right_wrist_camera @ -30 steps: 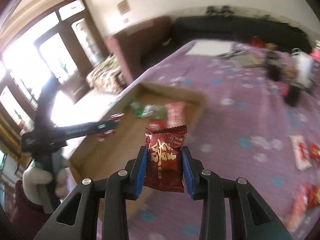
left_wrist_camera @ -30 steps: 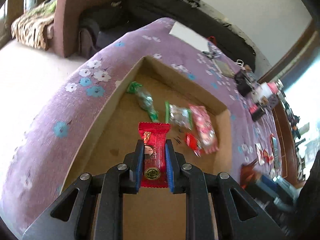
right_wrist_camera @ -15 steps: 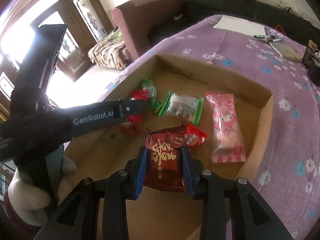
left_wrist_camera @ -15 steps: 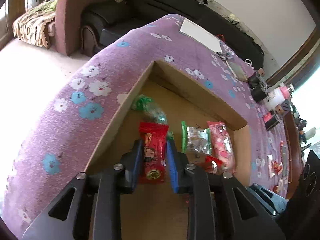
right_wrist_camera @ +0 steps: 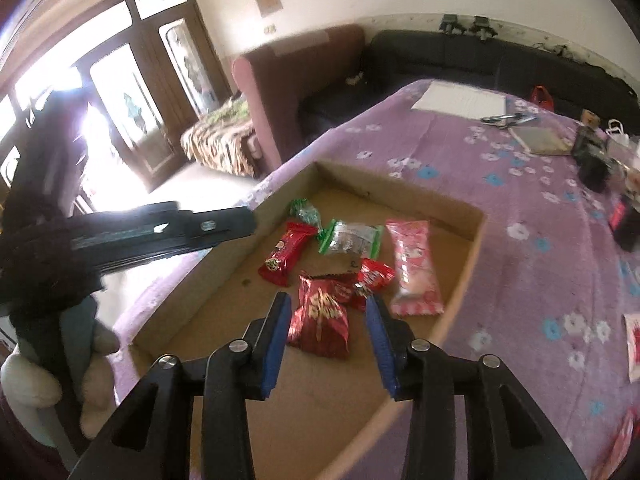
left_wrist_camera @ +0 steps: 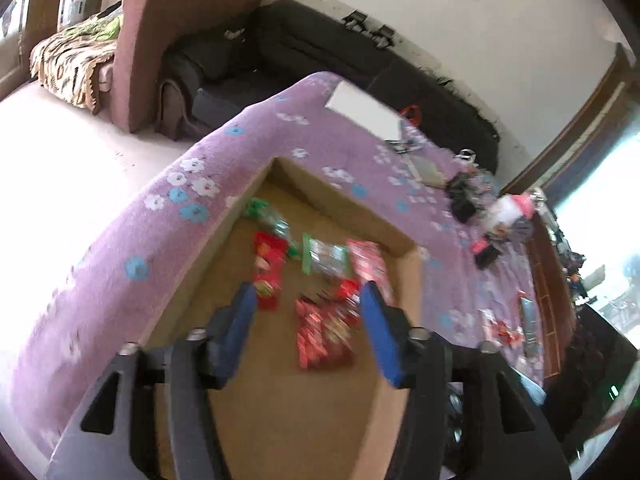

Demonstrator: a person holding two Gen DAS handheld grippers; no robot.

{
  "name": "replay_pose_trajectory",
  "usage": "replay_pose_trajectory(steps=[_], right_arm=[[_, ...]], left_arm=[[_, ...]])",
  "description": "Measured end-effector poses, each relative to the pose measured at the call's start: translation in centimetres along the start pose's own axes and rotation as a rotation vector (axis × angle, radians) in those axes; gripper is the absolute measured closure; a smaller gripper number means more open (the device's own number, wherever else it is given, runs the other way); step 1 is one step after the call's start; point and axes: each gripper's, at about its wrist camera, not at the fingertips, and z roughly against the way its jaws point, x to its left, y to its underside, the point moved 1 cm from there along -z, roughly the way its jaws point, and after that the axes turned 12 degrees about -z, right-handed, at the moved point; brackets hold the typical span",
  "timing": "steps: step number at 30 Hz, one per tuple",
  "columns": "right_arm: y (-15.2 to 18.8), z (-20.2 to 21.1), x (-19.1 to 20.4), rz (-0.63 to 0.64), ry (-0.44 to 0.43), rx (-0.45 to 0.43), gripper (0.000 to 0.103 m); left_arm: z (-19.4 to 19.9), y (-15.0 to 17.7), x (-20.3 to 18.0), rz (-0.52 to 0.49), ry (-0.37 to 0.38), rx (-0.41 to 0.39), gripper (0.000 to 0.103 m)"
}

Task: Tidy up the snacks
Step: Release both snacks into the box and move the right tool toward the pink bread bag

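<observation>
A shallow cardboard box point(right_wrist_camera: 472, 248) point(left_wrist_camera: 408, 280) sits on the purple flowered table. Several snack packets lie in it: a red bar packet point(right_wrist_camera: 286, 252) point(left_wrist_camera: 268, 276), a dark red packet with gold print point(right_wrist_camera: 322, 314) point(left_wrist_camera: 324, 332), a small red packet point(right_wrist_camera: 374, 278), a clear packet with green ends point(right_wrist_camera: 350, 238) point(left_wrist_camera: 324, 256), a pink packet point(right_wrist_camera: 412, 268) point(left_wrist_camera: 368, 260) and a green wrapped sweet point(right_wrist_camera: 304, 210). My left gripper point(left_wrist_camera: 306, 296) is open and empty above the box; it also shows from the side in the right wrist view point(right_wrist_camera: 248, 222). My right gripper point(right_wrist_camera: 328, 306) is open and empty just above the dark red packet.
More snack packets lie on the table to the right point(right_wrist_camera: 634, 340) point(left_wrist_camera: 500, 326). Paper point(right_wrist_camera: 460, 98), pens, a notebook point(right_wrist_camera: 540, 138) and dark small items point(right_wrist_camera: 592, 156) lie at the far end. A black sofa point(right_wrist_camera: 480, 52) and maroon armchair point(right_wrist_camera: 288, 76) stand beyond the table.
Both grippers have opened. The red bar packet and the dark red packet have dropped out of them and now lie in the box. Both grippers have pulled back and up.
</observation>
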Motion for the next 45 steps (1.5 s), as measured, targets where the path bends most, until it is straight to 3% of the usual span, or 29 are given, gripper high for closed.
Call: replay_pose_trajectory(steps=[6, 10, 17, 22, 26, 30, 33, 35, 40, 42, 45], right_arm=[[2.4, 3.9, -4.0, -0.07, 0.002, -0.03, 0.062], [4.0, 7.5, -8.9, -0.156, 0.025, -0.066, 0.062], [5.7, 16.0, -21.4, -0.366, 0.202, -0.191, 0.06], [7.2, 18.4, -27.4, -0.472, 0.272, -0.198, 0.059], [7.8, 16.7, -27.5, -0.485, 0.219, -0.154, 0.059], [8.0, 13.2, -26.5, -0.473, 0.258, -0.08, 0.06], [8.0, 11.1, -26.0, -0.472, 0.266, -0.051, 0.074], [7.9, 10.3, -24.8, -0.454, 0.262, -0.057, 0.074], [7.6, 8.0, -20.3, -0.398, 0.044, 0.027, 0.071], [7.2, 9.0, -19.5, -0.38, -0.001, 0.006, 0.071], [6.6, 12.9, -21.3, -0.41, 0.043, -0.114, 0.066]], left_arm=[[2.3, 3.1, -5.4, -0.06, 0.103, -0.006, 0.043], [2.6, 5.0, -9.1, -0.092, 0.165, 0.004, 0.043], [0.8, 8.3, -13.6, -0.14, 0.219, 0.049, 0.043], [-1.0, 9.9, -14.9, -0.139, 0.234, 0.11, 0.043], [-1.2, 10.5, -15.8, -0.159, 0.23, 0.126, 0.043], [-0.8, 10.6, -15.6, -0.16, 0.211, 0.119, 0.043], [-1.0, 10.6, -15.1, -0.142, 0.2, 0.124, 0.043], [-1.3, 10.8, -15.0, -0.137, 0.201, 0.13, 0.043], [-1.6, 11.1, -15.3, -0.15, 0.208, 0.144, 0.043], [-1.5, 11.2, -15.2, -0.153, 0.209, 0.146, 0.043], [-1.4, 11.2, -15.1, -0.159, 0.216, 0.146, 0.043]])
